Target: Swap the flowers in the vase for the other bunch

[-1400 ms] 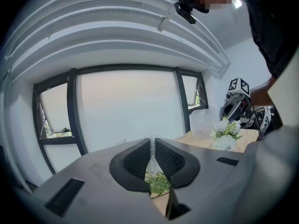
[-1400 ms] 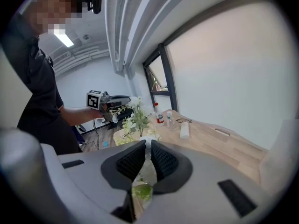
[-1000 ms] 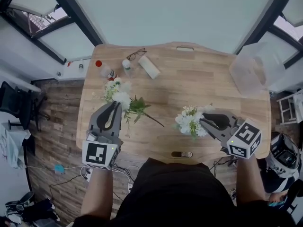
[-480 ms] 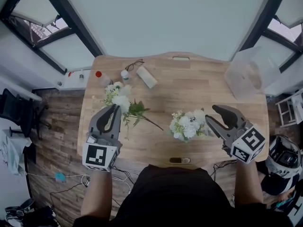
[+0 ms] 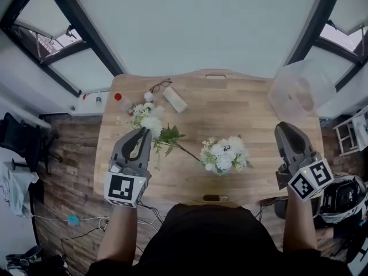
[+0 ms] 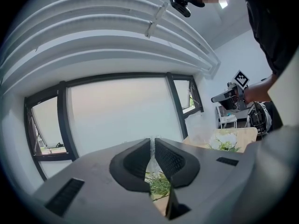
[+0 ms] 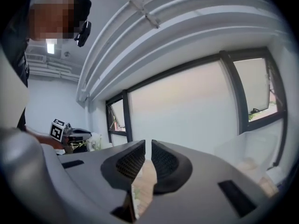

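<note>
The person wears a black top [image 5: 201, 243], forearms bare. The left gripper [image 5: 143, 132] and right gripper [image 5: 283, 126] are alike: a grey shell tapering to two curved jaws lined with ribbed black pads [image 6: 169, 158], and at the back a white cube [image 5: 122, 187] with black square markers.

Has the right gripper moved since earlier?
Yes. The right gripper has drawn back from the vase flowers toward the table's right edge; its jaws have just been closing, empty.
</note>
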